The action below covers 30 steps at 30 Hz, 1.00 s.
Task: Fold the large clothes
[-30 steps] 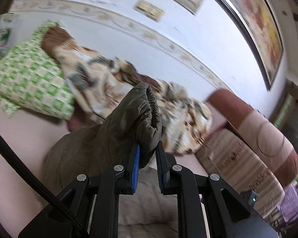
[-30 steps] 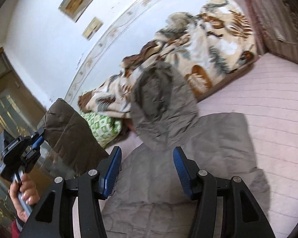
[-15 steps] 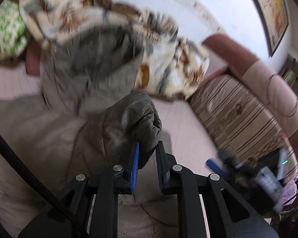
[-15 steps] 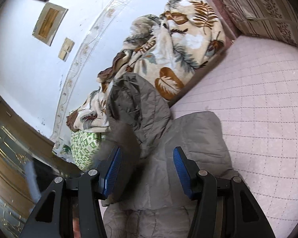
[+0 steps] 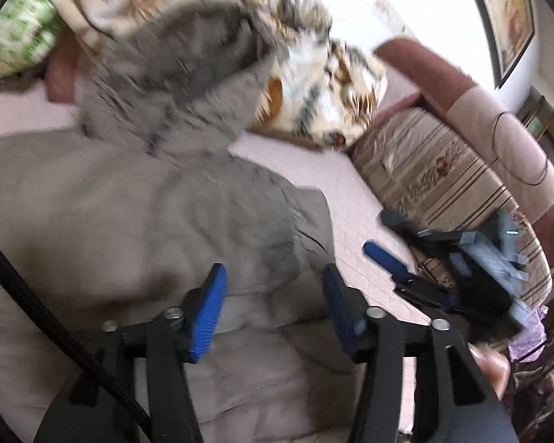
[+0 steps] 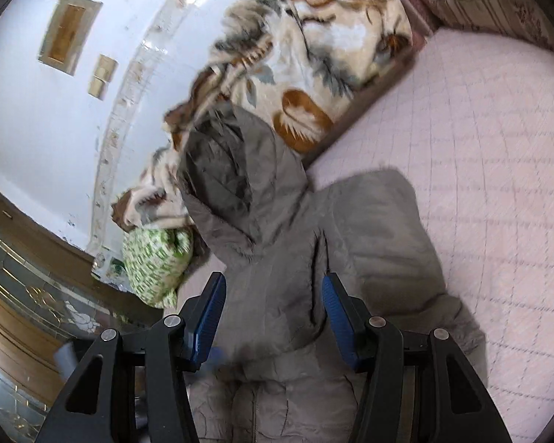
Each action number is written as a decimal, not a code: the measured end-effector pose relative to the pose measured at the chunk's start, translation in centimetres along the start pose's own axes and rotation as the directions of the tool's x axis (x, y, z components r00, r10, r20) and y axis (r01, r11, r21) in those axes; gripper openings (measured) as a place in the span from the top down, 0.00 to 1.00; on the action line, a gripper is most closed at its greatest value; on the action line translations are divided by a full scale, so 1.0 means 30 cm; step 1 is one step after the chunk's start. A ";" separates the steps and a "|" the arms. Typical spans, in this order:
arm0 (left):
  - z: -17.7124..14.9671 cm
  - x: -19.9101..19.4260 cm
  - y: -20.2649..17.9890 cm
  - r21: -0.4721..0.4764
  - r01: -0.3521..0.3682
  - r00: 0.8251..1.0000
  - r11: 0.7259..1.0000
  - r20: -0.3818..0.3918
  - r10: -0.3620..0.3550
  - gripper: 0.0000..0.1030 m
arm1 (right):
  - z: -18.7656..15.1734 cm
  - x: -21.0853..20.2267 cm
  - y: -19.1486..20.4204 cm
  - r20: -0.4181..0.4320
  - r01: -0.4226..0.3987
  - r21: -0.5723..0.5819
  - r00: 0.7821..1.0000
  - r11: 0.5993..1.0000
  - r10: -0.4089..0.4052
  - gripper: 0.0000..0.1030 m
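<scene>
A large grey-olive padded jacket [image 5: 129, 221] lies spread on the pink quilted bed, its hood [image 6: 232, 170] resting against the blanket at the far side. A sleeve lies folded across the jacket's body [image 6: 373, 221]. My left gripper [image 5: 273, 295] is open and empty just above the jacket. My right gripper [image 6: 273, 306] is open and empty over the jacket's middle; it also shows at the right of the left wrist view [image 5: 424, 262].
A leaf-print blanket [image 6: 314, 48] is heaped along the wall, with a green-and-white pillow [image 6: 155, 262] beside it. A striped sofa back [image 5: 461, 184] borders the pink quilted mattress [image 6: 491, 147]. A wooden glass door [image 6: 26, 295] stands at the left.
My left gripper carried the sleeve cuff over the jacket, then opened and let it go. The sleeve now lies on the jacket's body. My right gripper stayed open and drifted over the jacket.
</scene>
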<state>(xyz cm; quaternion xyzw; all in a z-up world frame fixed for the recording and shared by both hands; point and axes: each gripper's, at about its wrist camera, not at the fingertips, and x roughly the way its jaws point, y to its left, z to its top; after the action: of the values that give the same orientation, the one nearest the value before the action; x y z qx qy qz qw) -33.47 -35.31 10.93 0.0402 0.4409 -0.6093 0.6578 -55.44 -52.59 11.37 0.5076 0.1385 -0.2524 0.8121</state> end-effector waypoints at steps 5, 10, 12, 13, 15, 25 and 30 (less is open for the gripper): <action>-0.009 -0.211 0.289 -0.120 -0.132 0.984 0.984 0.106 0.145 0.34 | -0.042 0.098 -0.048 -0.080 0.032 0.036 0.996 0.999 -0.029 0.43; -0.017 -0.311 0.588 -0.341 -0.171 0.960 0.924 0.154 0.234 0.34 | -0.086 0.200 -0.043 -0.122 0.055 0.011 0.991 0.998 -0.053 0.52; -0.014 -0.311 0.652 -0.384 -0.158 0.961 0.910 0.151 0.231 0.34 | -0.100 0.239 -0.033 -0.133 0.055 -0.008 0.990 0.998 -0.056 0.58; -0.014 -0.307 0.669 -0.389 -0.175 0.958 0.905 0.147 0.248 0.34 | -0.107 0.261 -0.025 -0.135 0.066 -0.026 0.988 0.997 -0.069 0.66; -0.010 -0.290 0.681 -0.378 -0.202 0.955 0.903 0.127 0.267 0.34 | -0.115 0.294 -0.015 -0.139 0.089 -0.057 0.986 0.994 -0.096 0.79; 0.020 -0.226 0.576 -0.226 -0.291 0.941 0.930 0.109 0.321 0.33 | -0.100 0.214 0.083 -0.004 0.268 -0.228 0.961 0.936 -0.276 0.83; -0.003 -0.131 0.604 -0.184 -0.419 0.906 0.889 -0.013 0.424 0.33 | -0.111 0.298 0.003 -0.113 0.292 -0.185 0.942 0.938 -0.315 0.78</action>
<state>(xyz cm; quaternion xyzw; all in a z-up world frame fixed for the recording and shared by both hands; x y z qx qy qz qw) -17.84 -27.64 4.56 0.0660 0.4665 -0.4098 0.7811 -47.83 -52.00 5.65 0.4274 0.2928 -0.3260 0.7908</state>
